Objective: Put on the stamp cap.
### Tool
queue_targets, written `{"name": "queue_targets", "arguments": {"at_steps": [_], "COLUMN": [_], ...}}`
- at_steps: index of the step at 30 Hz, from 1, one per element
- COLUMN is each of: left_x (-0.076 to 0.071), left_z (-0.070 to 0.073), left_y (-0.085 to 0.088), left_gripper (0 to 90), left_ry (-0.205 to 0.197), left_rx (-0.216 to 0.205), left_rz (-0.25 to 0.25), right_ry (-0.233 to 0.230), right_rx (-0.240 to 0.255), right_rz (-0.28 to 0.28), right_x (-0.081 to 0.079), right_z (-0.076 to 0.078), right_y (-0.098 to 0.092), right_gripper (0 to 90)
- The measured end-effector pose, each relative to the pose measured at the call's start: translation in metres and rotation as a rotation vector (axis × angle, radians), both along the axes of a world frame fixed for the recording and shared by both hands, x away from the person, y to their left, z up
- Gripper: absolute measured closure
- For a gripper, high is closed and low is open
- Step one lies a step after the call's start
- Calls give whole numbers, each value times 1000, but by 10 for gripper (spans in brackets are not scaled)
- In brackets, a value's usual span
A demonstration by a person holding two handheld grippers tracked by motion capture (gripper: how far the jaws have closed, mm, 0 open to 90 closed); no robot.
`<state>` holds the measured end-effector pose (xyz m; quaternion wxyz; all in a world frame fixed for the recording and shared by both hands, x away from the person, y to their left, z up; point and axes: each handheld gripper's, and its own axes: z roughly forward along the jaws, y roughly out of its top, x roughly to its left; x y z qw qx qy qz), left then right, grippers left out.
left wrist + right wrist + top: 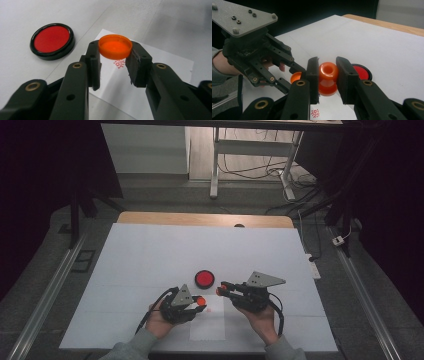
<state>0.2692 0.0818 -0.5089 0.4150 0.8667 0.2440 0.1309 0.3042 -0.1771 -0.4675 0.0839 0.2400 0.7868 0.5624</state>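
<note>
Orange cap (115,46): pinched edge-on between the left gripper (113,62)'s two pads, hollow side up, held clear above the table. Pads press on its rim from both sides.

Orange stamp body (328,78): clamped between the right gripper (327,75)'s jaws, waisted shape, open end toward that gripper's camera, also off the surface.

In the high view the two orange parts sit near each other with a small gap, left gripper (200,301) and right gripper (220,291) tips facing one another over the near middle of the table. Not touching as far as I can tell.

Below them: small white paper slip (160,60) lying flat, with a red stamped mark (120,64) on it, just under the cap.

Red ink pad (204,278), round, black rim, open, on the white table cover (150,255) just beyond the grippers; not touching the slip.

Person's hands come in from the near edge, grey sleeves showing. Bare wood table edge (200,218) at the far side.
</note>
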Motion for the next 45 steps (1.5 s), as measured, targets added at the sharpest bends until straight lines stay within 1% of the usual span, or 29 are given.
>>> {"name": "queue_targets", "arguments": {"at_steps": [7, 10, 11, 19, 28, 35, 45], "left_x": [-1, -1, 0, 1, 1, 2, 2], "left_z": [0, 0, 0, 0, -1, 0, 3], "left_y": [-8, -9, -11, -16, -18, -19, -19], "left_gripper": [650, 650, 650, 650, 650, 650, 650], "left_ry": [-2, -1, 4, 5, 8, 5, 3], "left_rx": [2, 1, -2, -3, 2, -9, -20], "left_rz": [-17, -17, -18, -26, -32, -30, -26], "right_ry": [-3, -1, 0, 10, 11, 27, 28], "right_rx": [-5, -5, -4, 7, 8, 1, -3], "right_rz": [5, 6, 6, 18, 36, 62, 79], "right_x": [-1, -1, -1, -1, -3, -6, -8], "right_z": [0, -1, -1, -2, -2, -5, -7], "right_y": [2, 2, 3, 6, 10, 18, 22], "right_gripper": [723, 723, 723, 723, 723, 722, 722]}}
